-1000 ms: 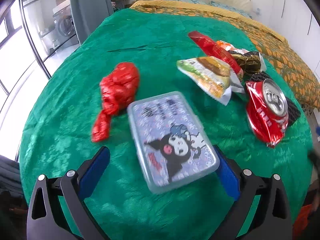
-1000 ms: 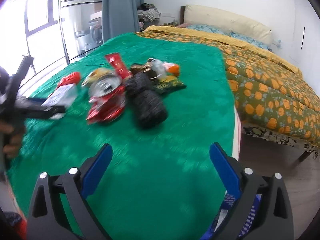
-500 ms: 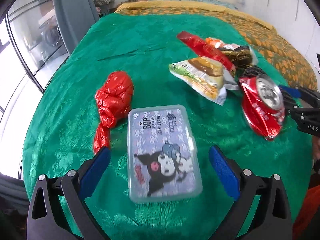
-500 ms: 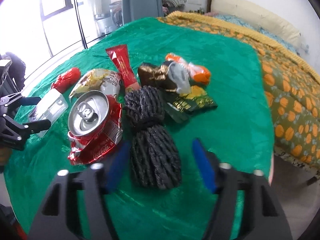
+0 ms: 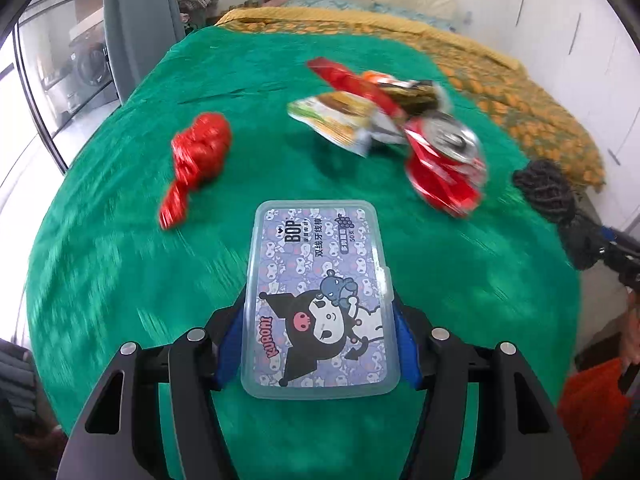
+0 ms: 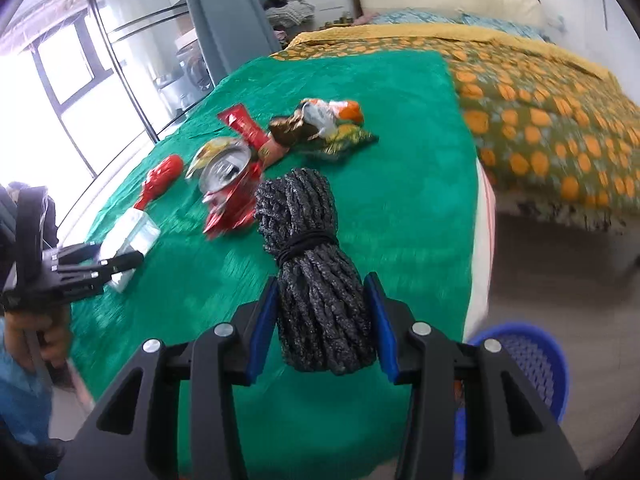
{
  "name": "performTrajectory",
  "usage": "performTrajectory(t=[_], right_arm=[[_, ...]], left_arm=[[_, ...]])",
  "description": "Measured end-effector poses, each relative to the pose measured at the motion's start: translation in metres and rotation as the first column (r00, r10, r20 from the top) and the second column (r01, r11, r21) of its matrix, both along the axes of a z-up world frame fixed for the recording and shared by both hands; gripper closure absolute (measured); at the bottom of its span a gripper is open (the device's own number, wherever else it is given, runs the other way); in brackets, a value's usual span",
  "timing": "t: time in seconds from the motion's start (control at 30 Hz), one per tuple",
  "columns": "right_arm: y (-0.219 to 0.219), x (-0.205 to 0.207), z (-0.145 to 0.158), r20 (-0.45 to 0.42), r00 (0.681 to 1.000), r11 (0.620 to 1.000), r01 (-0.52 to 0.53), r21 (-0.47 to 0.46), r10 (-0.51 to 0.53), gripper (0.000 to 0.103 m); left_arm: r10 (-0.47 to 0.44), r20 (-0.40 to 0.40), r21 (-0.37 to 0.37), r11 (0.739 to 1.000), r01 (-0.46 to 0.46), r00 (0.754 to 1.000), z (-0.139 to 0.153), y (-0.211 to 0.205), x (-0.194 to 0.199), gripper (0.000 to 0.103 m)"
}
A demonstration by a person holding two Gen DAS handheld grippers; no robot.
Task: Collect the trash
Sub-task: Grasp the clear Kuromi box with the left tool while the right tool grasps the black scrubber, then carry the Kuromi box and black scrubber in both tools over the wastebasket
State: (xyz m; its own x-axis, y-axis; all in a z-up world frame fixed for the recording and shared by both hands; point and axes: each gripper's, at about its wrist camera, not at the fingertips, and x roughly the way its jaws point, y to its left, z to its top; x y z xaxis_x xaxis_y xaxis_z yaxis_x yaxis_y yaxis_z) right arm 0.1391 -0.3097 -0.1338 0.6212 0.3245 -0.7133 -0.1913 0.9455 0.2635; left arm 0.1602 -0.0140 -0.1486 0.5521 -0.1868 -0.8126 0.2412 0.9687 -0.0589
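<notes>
My left gripper [image 5: 318, 334] is shut on a clear plastic floss box [image 5: 318, 292] with a purple cartoon label, over the green cloth [image 5: 120, 240]. My right gripper [image 6: 322, 316] is shut on a dark grey rope bundle [image 6: 312, 256], which also shows at the right of the left wrist view [image 5: 546, 190]. On the cloth lie a crushed red can [image 5: 444, 160], a red foil wrapper [image 5: 198, 160], a green and yellow snack bag [image 5: 340, 120], a red packet [image 5: 344, 80] and a pile of wrappers [image 6: 320, 128].
A blue mesh basket [image 6: 528, 364] stands on the floor below the table's right edge. A bed with an orange-patterned cover [image 6: 540, 100] lies behind the table. Glass doors [image 6: 80, 80] and a grey curtain [image 6: 224, 20] are at the left.
Both grippers moved forward and closed: the left onto the floss box, the right onto the rope bundle. The rope bundle has moved away from the can.
</notes>
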Motion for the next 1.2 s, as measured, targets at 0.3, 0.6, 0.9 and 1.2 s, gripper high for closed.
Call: performTrajectory(t=[0.3, 0.6, 0.9, 1.2], right_arm=[[0.043, -0.041, -0.018, -0.045, 0.997, 0.997, -0.063, -0.048, 0.061, 0.040], [0.049, -0.061, -0.015, -0.060, 0.989, 0.991, -0.135, -0.015, 0.134, 0.026], [0.056, -0.035, 0.007, -0.091, 0.984, 0.978, -0.164, -0.131, 0.153, 0.023], [0.065, 0.001, -0.012, -0.177, 0.978, 0.960, -0.149, -0.236, 0.108, 0.069]], left_arm=[[-0.010, 0.006, 0.008, 1.000, 0.009, 1.000, -0.014, -0.009, -0.056, 0.039], [-0.017, 0.000, -0.001, 1.000, 0.017, 1.000, -0.012, 0.005, -0.070, 0.020], [-0.068, -0.015, 0.055, 0.996, 0.069, 0.998, -0.004, -0.009, -0.054, 0.016], [-0.053, -0.060, 0.113, 0.992, 0.059, 0.997, -0.011, -0.008, -0.036, 0.029]])
